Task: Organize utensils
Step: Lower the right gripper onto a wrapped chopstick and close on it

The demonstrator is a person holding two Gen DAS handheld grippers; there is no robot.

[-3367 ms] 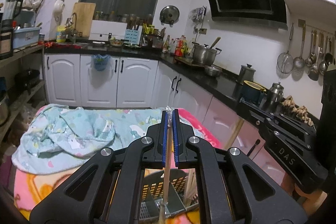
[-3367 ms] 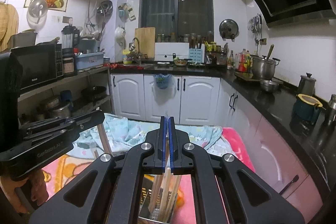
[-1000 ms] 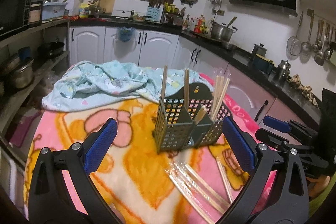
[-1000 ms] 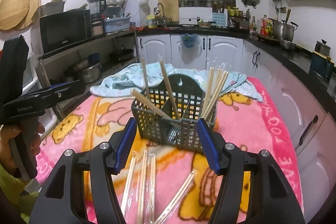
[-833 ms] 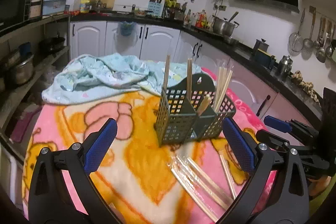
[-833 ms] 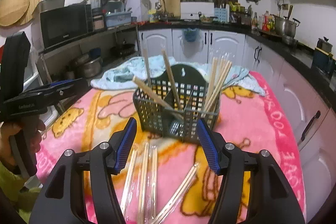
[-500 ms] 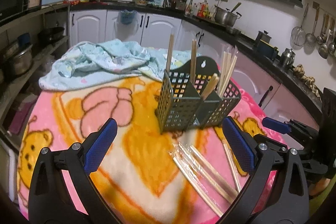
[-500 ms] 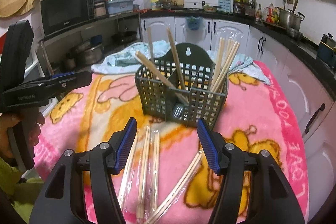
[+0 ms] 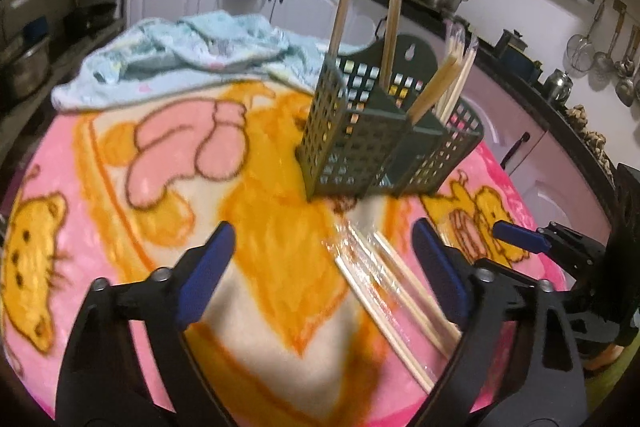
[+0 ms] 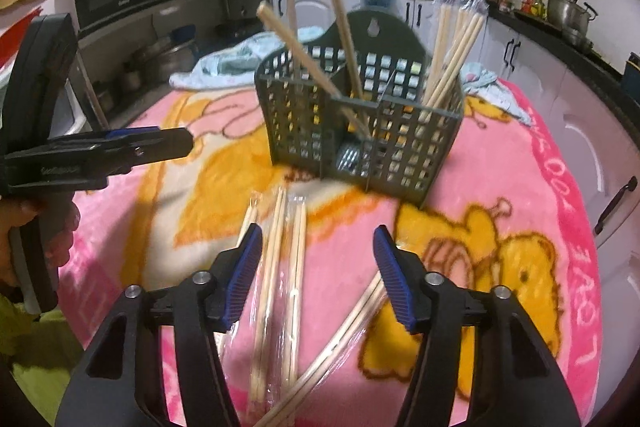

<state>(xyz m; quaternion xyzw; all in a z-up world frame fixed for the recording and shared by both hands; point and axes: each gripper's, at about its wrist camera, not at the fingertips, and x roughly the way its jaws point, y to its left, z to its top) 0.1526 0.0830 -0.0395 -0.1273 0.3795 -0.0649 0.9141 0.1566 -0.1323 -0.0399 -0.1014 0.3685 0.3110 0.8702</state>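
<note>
- The left gripper [image 9: 320, 259] has its jaws apart and just been closing, with nothing pressed between them, above wrapped chopsticks [image 9: 396, 291] lying on the pink blanket-covered surface [image 9: 100, 155].
- The right gripper [image 10: 318, 259] is likewise apart and narrowing, empty, over more wrapped chopsticks [image 10: 280, 267].
- The green utensil basket [image 10: 360, 131] stands beyond, holding upright chopsticks in its compartments.

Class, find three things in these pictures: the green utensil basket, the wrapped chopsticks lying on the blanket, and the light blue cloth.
Green utensil basket [image 10: 400, 155], right wrist view: front mesh wall.
Wrapped chopsticks [image 10: 296, 251], right wrist view: middle of one pair.
Light blue cloth [image 9: 180, 55], left wrist view: crumpled centre.
</note>
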